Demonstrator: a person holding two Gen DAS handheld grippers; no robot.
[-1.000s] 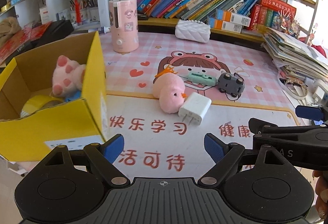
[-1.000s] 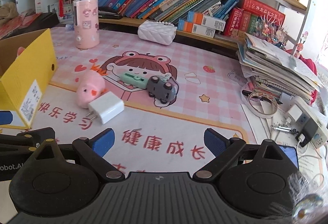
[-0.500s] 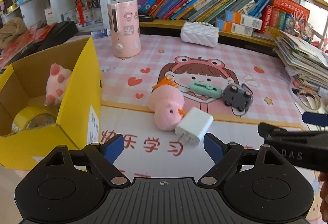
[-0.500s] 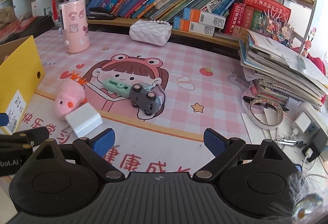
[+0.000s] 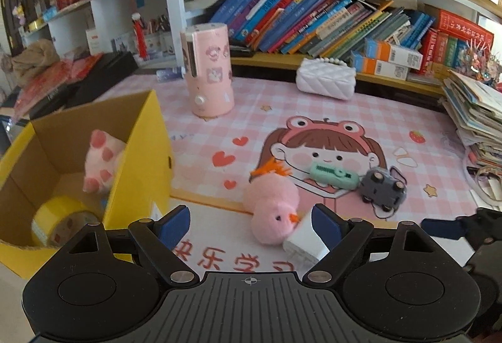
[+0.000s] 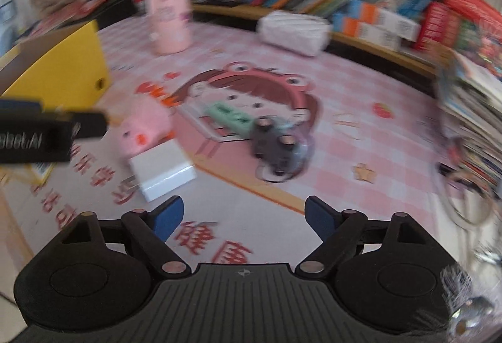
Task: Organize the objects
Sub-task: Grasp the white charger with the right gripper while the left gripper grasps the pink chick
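A yellow cardboard box (image 5: pixel 138 173) stands at the left and holds a pink-and-white paw plush (image 5: pixel 100 161) and a yellow tape roll (image 5: pixel 59 223). On the mat lie a pink chick plush (image 5: pixel 273 205), a white charger (image 5: pixel 302 244), a mint green gadget (image 5: pixel 334 176) and a grey toy car (image 5: pixel 382 189). My left gripper (image 5: pixel 251 227) is open and empty, just short of the chick and charger. My right gripper (image 6: pixel 243 217) is open and empty, with the charger (image 6: pixel 161 168), chick (image 6: pixel 144 129) and car (image 6: pixel 276 145) ahead in a blurred view.
A pink cylindrical appliance (image 5: pixel 208 73) and a white quilted pouch (image 5: pixel 326 82) stand at the back of the mat. Bookshelves (image 5: pixel 313 19) run behind. A stack of papers and books (image 5: pixel 477 120) lies at the right, with cables near it.
Both grippers have moved back and tilted up, so the toys sit lower and closer in view. The right view now swings left and blurs. Both stay open.
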